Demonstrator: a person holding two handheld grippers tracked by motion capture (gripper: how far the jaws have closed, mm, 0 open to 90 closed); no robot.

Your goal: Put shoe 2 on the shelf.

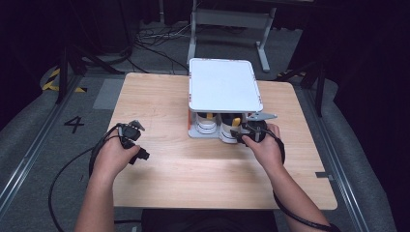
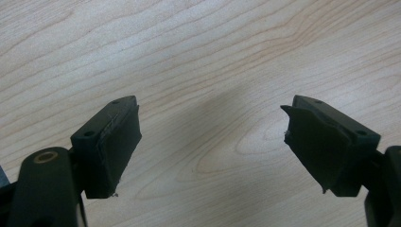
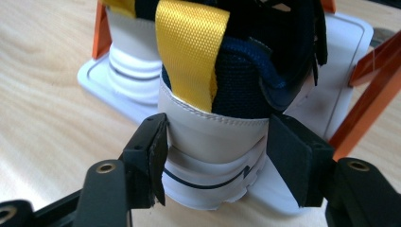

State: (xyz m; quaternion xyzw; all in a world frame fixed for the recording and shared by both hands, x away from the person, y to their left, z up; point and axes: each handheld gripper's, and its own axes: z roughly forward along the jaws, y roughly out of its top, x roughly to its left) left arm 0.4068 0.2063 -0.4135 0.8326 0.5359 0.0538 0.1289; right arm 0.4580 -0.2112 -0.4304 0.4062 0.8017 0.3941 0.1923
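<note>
Right claw (image 3: pixel 213 161) straddles the heel of the near shoe (image 3: pixel 213 137): smooth white leather, ribbed rubber sole, woven yellow pull tab. Pads flank the heel; contact can't be told. Shoe sits on the lower tier of a white, orange-posted rack (image 1: pixel 225 84). Left claw (image 2: pixel 213 146) spread, empty, over the woodgrain table (image 2: pixel 189 47).

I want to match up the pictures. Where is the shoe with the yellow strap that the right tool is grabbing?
High view: the shoe sits under the white rack's shelf, right of centre, at the right tool.
Left gripper view: not in it.
Right gripper view: centre, heel between the jaws.
Shared landmark: the wooden table.
</note>
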